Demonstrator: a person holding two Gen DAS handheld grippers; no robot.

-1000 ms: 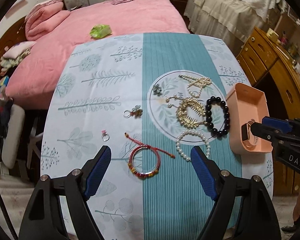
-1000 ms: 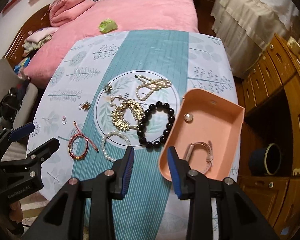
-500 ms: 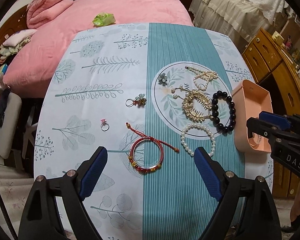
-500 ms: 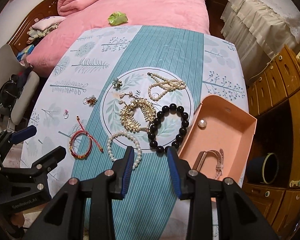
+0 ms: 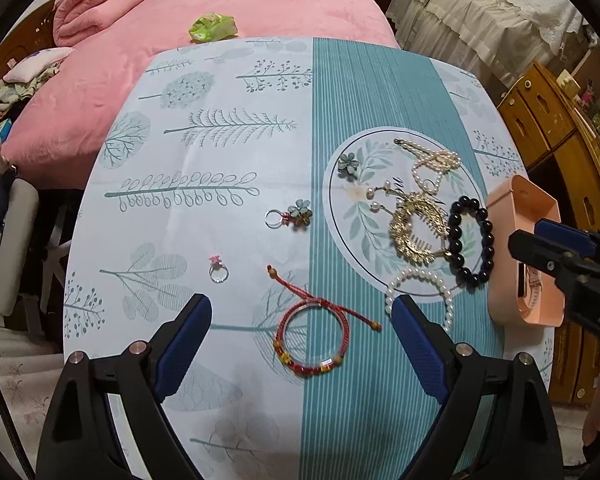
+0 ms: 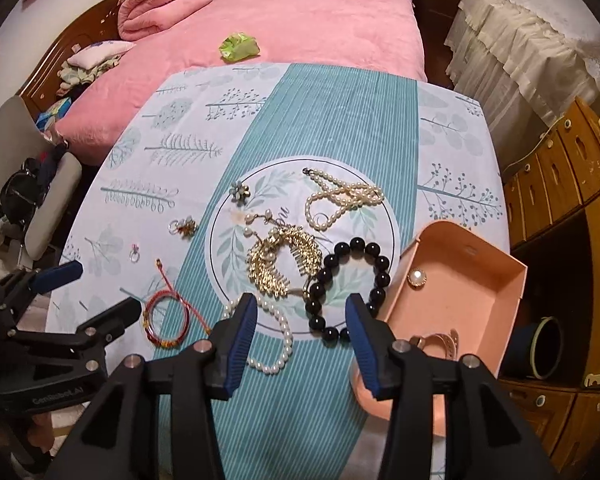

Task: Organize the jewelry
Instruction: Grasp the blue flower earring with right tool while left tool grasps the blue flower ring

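- Both grippers have come lower and nearer the table since a second ago; jewelry looms larger in both wrist views, pink tray slid toward 3 o'clock in the left view.
- Left gripper [image 5: 302, 330]: jaws wide and have just been opening further; red cord bracelet [image 5: 312, 340] lies on the cloth between the fingers, pads not touching it.
- Right gripper [image 6: 302, 334]: jaws at a middling gap, just been opening; nothing pressed. Lower arc of the black bead bracelet [image 6: 350, 288] shows between the fingertips, apart from the pads.
- White pearl bracelet [image 6: 274, 336] at 9 o'clock of the right gripper, just beside its left finger.
- Gold hair comb [image 6: 284, 260] at 12 o'clock of the right gripper, touching the black beads.
- Pearl necklace [image 6: 340, 200] farther out at 12 o'clock, heaped in the printed circle.
- Pink tray [image 6: 496, 280] at 3 o'clock on the table edge; holds a round gold-rimmed piece [image 6: 417, 278] and a watch [image 6: 436, 340].
- Small ring [image 5: 219, 272], flower keyring [image 5: 290, 216], flower brooch [image 5: 348, 164] at 10 to 12 o'clock of the left gripper, well apart.
- Tablecloth [image 5: 220, 120] under everything; pink bed [image 5: 260, 4] beyond at 12 o'clock.
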